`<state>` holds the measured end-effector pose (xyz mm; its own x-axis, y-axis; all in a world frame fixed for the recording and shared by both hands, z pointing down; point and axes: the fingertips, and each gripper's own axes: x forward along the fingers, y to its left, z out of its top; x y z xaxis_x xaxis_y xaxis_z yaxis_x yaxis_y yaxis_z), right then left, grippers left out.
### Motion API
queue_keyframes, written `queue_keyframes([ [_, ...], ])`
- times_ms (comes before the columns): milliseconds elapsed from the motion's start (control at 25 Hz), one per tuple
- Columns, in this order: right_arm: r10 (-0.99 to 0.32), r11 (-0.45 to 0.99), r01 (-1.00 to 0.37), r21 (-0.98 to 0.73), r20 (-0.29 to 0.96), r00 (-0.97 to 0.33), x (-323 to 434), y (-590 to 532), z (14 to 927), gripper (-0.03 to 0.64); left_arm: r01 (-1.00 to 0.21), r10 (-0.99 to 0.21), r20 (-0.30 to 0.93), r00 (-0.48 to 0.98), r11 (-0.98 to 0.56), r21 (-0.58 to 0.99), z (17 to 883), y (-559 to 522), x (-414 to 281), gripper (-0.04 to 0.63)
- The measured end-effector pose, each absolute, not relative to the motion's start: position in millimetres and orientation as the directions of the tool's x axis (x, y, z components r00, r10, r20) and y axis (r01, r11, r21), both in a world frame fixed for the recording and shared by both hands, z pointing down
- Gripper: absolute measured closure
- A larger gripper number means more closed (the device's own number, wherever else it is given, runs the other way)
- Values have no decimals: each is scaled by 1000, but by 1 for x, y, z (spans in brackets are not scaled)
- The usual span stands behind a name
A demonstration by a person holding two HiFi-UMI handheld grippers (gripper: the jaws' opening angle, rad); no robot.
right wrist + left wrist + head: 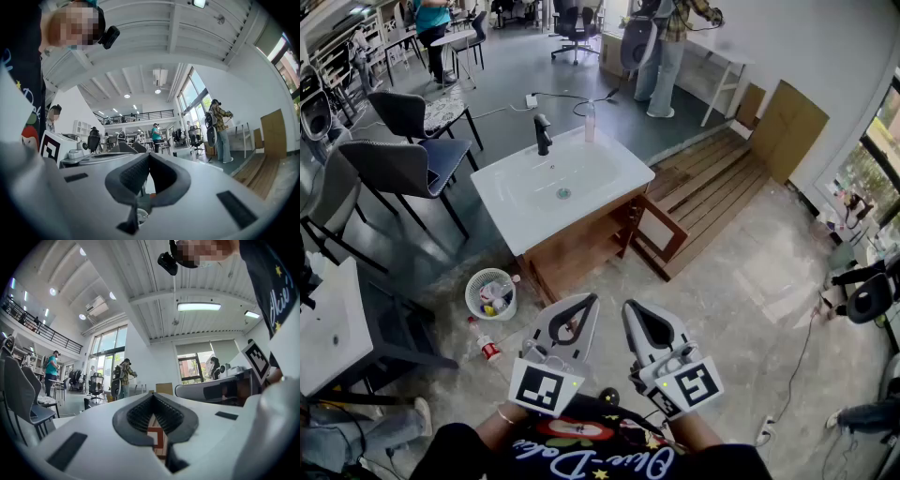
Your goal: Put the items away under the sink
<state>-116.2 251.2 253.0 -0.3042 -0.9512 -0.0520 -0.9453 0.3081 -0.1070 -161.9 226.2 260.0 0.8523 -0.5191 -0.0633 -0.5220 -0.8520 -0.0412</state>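
Observation:
A white sink (619, 165) with a black faucet (543, 134) tops a wooden cabinet (577, 251) whose door (661, 234) hangs open to the right. A clear bottle (590, 122) stands on the sink's back edge. On the floor left of the cabinet are a white basket (472, 285) of several small items and a red-labelled bottle (487, 348) lying loose. My left gripper (586, 300) (153, 396) and right gripper (630, 307) (147, 156) are held level side by side, well short of the cabinet. Both are shut with nothing between the jaws.
Dark chairs (403, 169) crowd the left of the sink. A white table (328, 328) stands at the near left. Wooden decking (712, 187) lies right of the cabinet, and a cable (797, 361) runs over the floor. People stand at the back.

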Motion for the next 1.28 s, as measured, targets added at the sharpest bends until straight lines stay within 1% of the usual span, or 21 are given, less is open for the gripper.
queue_keyframes([
  [440,-963,271,-948,-169,-61,-264,-105,253,257,609,-519,-517,-46,854,-853,-49,263,229,-160,588],
  [760,-960,279,-955,-99,-55,-275,-98,261,254,609,-507,-506,-39,862,-859,-69,264,233,-147,588],
  [1120,-957,287,-949,-127,-75,-279,-73,268,251,609,-537,-535,-44,844,-840,-81,260,238,-127,588],
  [1280,-955,296,-945,-142,-80,-287,-63,273,254,609,-552,-552,-26,833,-829,-87,265,242,-118,588],
])
